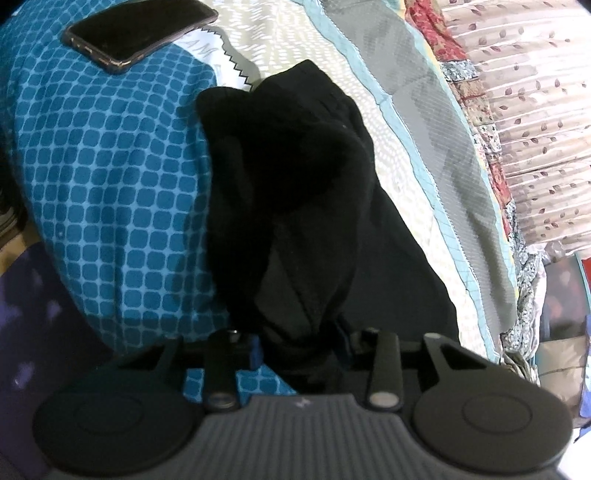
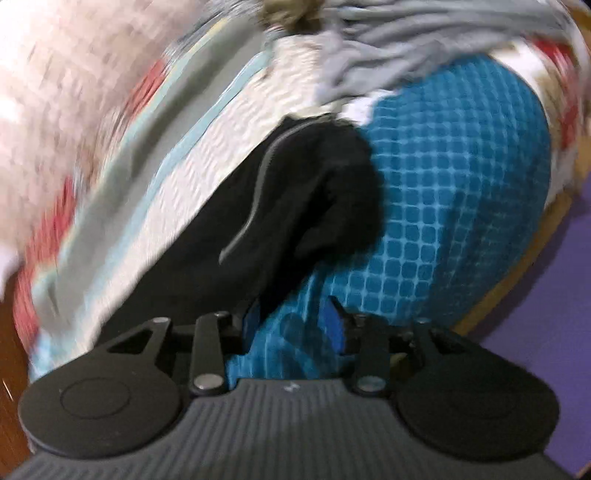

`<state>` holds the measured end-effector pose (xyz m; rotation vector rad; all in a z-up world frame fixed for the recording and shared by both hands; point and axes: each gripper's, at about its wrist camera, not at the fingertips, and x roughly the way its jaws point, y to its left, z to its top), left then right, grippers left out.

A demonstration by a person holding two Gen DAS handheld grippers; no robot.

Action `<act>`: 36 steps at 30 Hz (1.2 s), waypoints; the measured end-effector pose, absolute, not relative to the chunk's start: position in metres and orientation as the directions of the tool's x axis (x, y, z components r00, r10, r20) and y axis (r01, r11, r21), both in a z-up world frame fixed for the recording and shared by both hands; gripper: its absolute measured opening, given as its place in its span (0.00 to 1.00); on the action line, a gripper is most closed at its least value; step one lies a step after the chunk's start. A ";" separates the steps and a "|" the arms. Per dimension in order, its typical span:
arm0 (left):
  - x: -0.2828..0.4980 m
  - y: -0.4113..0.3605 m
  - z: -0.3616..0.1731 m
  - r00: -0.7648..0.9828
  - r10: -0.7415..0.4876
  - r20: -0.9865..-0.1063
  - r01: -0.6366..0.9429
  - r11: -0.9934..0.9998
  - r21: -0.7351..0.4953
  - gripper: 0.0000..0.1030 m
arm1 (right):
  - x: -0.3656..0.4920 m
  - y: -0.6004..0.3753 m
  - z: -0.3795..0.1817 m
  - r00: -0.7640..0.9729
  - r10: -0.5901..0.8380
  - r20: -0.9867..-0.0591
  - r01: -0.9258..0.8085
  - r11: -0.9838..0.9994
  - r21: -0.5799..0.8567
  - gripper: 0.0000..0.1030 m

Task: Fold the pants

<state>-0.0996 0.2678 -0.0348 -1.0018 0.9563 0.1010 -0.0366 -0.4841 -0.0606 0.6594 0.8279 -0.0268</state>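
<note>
Black pants (image 1: 295,206) lie bunched on the bed (image 1: 110,177), draped across the blue checked cover and the pale quilt (image 1: 413,155), with a phone (image 1: 136,31) resting well apart near the far edge. Left gripper (image 1: 301,350) has a gathered end of the cloth sitting between its fingers, though whether they truly pinch it or just straddle it I cannot tell. Right gripper (image 2: 291,325) comes in blurred, fingers spread, only blue cover showing between them, the pants just beside its left finger. By my reckoning the fold is early going: the cloth is lumpy and twisted, no flat, squared layers yet, so smoothing out and folding over remain.
</note>
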 end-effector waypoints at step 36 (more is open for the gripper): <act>-0.085 0.231 -0.025 0.534 -0.302 -0.789 -0.510 0.630 -0.586 0.48 | -0.025 -0.559 -0.081 0.863 0.021 -0.505 0.336 0.722 0.604 0.41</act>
